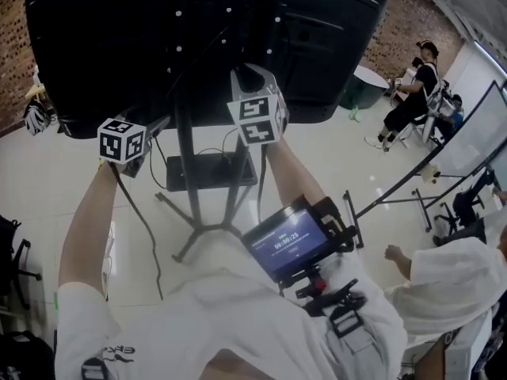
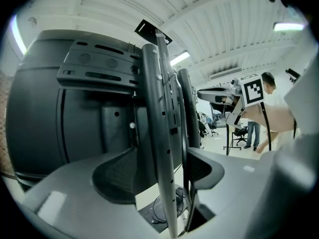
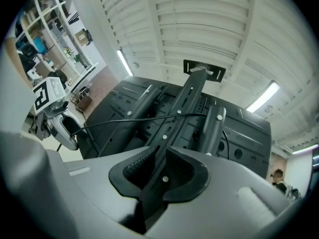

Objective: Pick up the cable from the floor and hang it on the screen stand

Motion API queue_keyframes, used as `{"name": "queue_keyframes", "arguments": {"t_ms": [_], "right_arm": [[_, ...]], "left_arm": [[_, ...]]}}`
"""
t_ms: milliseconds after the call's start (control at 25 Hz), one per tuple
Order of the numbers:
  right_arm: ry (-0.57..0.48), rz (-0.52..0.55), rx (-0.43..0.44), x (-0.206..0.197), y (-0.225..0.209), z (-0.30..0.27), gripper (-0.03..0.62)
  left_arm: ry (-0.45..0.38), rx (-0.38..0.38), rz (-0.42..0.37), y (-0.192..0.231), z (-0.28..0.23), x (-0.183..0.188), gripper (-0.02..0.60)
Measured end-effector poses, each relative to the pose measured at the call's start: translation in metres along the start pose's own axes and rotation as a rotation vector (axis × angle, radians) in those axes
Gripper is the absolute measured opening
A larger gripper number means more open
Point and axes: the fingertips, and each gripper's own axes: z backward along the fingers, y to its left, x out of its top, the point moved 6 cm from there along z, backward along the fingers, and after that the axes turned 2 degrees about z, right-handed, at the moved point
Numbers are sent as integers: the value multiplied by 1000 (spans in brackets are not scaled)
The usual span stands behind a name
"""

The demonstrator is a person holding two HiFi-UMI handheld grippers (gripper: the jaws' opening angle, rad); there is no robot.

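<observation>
Well to the right of the right gripper [image 1: 253,77], a seated person [image 1: 412,93] in black sat beside a round table [image 1: 372,76], below a brick wall [image 1: 412,22]. Farther right stood a whiteboard [image 1: 475,129]. Behind that gripper glowed a small monitor [image 1: 287,242]. Shelves [image 3: 45,39] stood to its left, and ceiling lights [image 3: 262,96] ran above it.

Bright overhead strip lights [image 3: 263,97]. Both gripper views show heavy fisheye with black vignetted corners. Screen [image 1: 198,38] back is dark and underexposed. Glossy floor [image 1: 95,180] shows soft glare. Nearest foreground is blurred.
</observation>
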Motion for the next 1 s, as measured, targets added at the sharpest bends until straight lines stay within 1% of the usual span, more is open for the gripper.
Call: {"name": "queue_keyframes", "arguments": {"t_ms": [120, 280, 400, 520, 560, 640, 760, 840, 920, 1000], "right_arm": [[37, -78, -4, -15, -4, 2, 81], [86, -141, -20, -33, -8, 12, 80], [114, -163, -37, -34, -2, 39, 80], [116, -169, -63, -32, 5, 73, 80], [118, -175, -69, -33, 6, 82, 80], [123, -197, -79, -36, 8, 95, 78], [126, -241, -88, -43, 9, 114, 75], [128, -277, -89, -50, 11, 128, 72], [139, -303, -88, -58, 14, 142, 67], [165, -314, -88, -65, 19, 157, 62]], "left_arm": [[-22, 10, 13, 2, -1, -3, 279], [-27, 15, 34, 3, 1, -11, 278], [-39, 28, 45, -5, 22, -16, 278], [-74, 48, 37, -20, 46, -18, 272], [-92, 64, 23, -24, 53, -17, 259], [-146, 114, -31, -33, 65, -13, 214], [-260, 201, -149, -49, 84, -3, 99], [-321, 239, -199, -61, 95, 1, 37], [-360, 251, -195, -72, 104, 3, 8], [-371, 243, -152, -81, 111, 0, 3]]}}
